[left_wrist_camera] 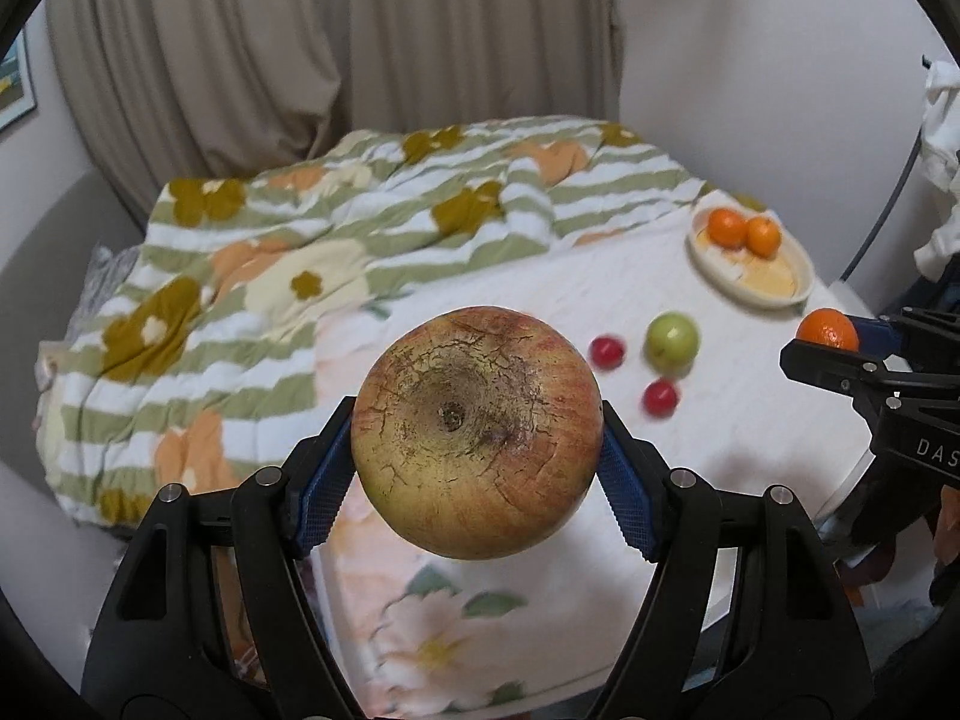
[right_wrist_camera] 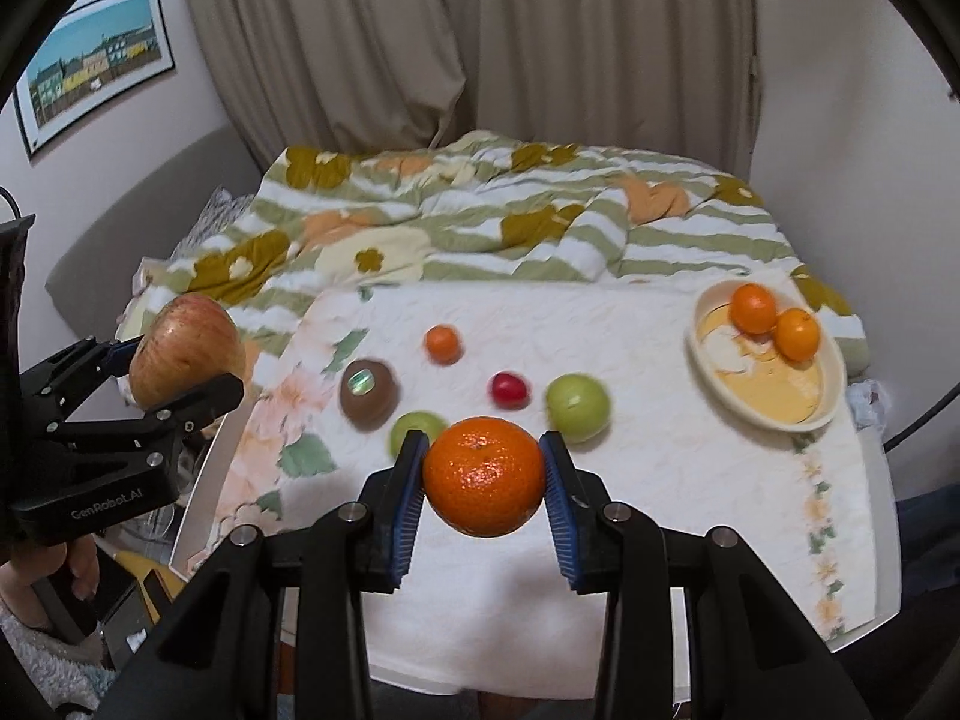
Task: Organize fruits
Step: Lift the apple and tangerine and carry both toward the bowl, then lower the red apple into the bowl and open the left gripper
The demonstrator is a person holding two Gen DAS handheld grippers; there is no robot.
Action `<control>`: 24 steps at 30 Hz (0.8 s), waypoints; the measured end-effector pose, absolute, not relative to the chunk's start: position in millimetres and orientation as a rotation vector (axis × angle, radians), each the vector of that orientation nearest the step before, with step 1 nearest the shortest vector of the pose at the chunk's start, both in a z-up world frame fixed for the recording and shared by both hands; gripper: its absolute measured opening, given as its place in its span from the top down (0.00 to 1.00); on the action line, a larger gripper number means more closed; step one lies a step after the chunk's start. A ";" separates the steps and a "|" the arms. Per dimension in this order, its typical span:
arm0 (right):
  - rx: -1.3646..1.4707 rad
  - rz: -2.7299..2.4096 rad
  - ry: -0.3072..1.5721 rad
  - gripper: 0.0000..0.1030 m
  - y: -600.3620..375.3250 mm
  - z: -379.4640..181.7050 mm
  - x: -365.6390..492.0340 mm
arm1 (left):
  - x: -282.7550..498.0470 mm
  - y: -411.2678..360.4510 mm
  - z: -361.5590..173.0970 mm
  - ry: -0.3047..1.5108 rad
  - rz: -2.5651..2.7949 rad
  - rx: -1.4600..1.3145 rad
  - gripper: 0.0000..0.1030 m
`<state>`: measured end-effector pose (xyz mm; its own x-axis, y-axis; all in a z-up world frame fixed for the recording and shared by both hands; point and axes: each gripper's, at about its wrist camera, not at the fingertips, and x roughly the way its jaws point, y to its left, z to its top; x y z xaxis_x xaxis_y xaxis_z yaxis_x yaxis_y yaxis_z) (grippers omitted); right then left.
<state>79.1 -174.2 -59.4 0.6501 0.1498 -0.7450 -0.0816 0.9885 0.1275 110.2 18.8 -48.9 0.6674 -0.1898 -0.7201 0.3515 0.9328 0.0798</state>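
My left gripper (left_wrist_camera: 477,408) is shut on a big red-yellow apple (left_wrist_camera: 477,432), held above the cloth-covered table (left_wrist_camera: 750,432). The right wrist view shows that gripper (right_wrist_camera: 186,363) and apple (right_wrist_camera: 186,360) at the left. My right gripper (right_wrist_camera: 483,444) is shut on an orange (right_wrist_camera: 485,476), also lifted off the table. A cream plate (right_wrist_camera: 780,399) at the far right holds two oranges (right_wrist_camera: 753,307). On the cloth lie a small orange (right_wrist_camera: 444,343), a brown fruit with a sticker (right_wrist_camera: 367,391), a red fruit (right_wrist_camera: 510,390) and two green fruits (right_wrist_camera: 577,401), one half hidden behind my finger.
A bed with a green-striped flowered quilt (right_wrist_camera: 480,222) runs along the far side of the table. Beige curtains (right_wrist_camera: 480,48) hang behind it and a framed picture (right_wrist_camera: 96,60) is on the left wall. A person's hand (right_wrist_camera: 36,576) holds the left gripper's handle.
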 end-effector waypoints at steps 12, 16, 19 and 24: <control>0.089 0.108 0.819 0.66 -302.3 -40.1 99.1 | 142.7 -118.0 -33.2 0.760 -0.346 0.186 0.21; 0.083 0.118 0.824 0.66 -346.1 -38.4 112.0 | 155.4 -162.3 -32.8 0.764 -0.349 0.177 0.21; 0.078 0.125 0.832 0.66 -374.7 -41.1 120.1 | 165.8 -193.0 -36.0 0.774 -0.352 0.171 0.21; 0.065 0.136 0.861 0.66 -413.1 -51.3 136.9 | 184.7 -234.5 -49.9 0.812 -0.350 0.157 0.21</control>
<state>136.9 -413.1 -51.3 0.6435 0.1455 -0.7515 -0.0933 0.9894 0.1116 184.7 -234.5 -49.9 0.6348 -0.2449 -0.7328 0.3640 0.9314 0.0041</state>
